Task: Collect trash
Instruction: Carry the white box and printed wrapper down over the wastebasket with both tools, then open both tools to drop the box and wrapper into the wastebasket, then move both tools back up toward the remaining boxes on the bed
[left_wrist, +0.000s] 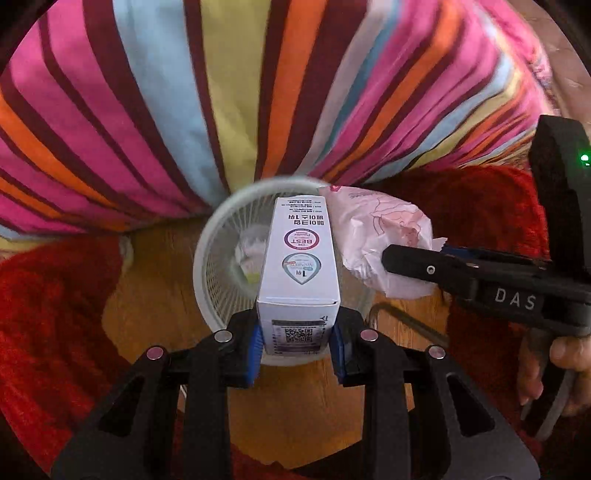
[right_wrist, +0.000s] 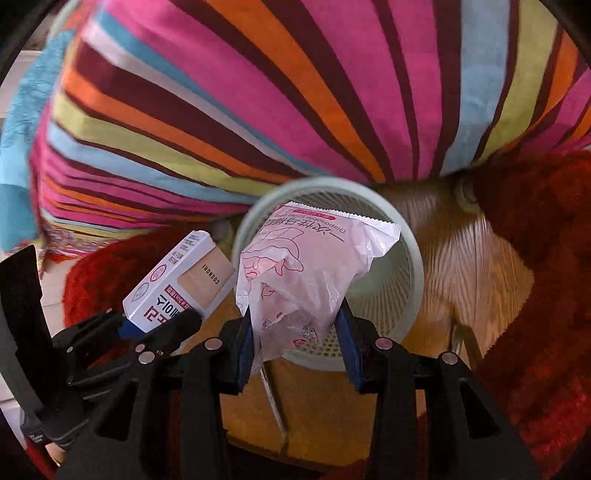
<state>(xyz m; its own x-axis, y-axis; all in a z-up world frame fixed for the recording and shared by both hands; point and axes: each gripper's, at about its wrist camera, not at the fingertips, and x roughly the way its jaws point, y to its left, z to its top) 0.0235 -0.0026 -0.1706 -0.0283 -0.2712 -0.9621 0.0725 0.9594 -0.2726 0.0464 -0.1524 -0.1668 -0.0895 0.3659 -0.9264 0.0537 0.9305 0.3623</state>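
Both tools carry trash above the mesh wastebasket

The left tool (left_wrist: 297, 350) clamps a white carton (left_wrist: 299, 258); the right tool (right_wrist: 295, 347) grips a pink-printed plastic wrapper (right_wrist: 306, 269). Both hang over the pale wastebasket (right_wrist: 413, 254) beside a striped cushion (left_wrist: 221, 92).

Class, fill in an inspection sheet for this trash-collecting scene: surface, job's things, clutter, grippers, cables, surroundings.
Surface: wooden floor, partly covered by a red shaggy rug.
Job's things: white carton and crumpled plastic wrapper, both held over the pale mesh bin; some paper already lies inside the bin.
Clutter: nothing seen.
Grippers: left gripper shut on the carton; right gripper shut on the wrapper.
Cables: nothing seen.
Surroundings: striped cushion behind the bin.
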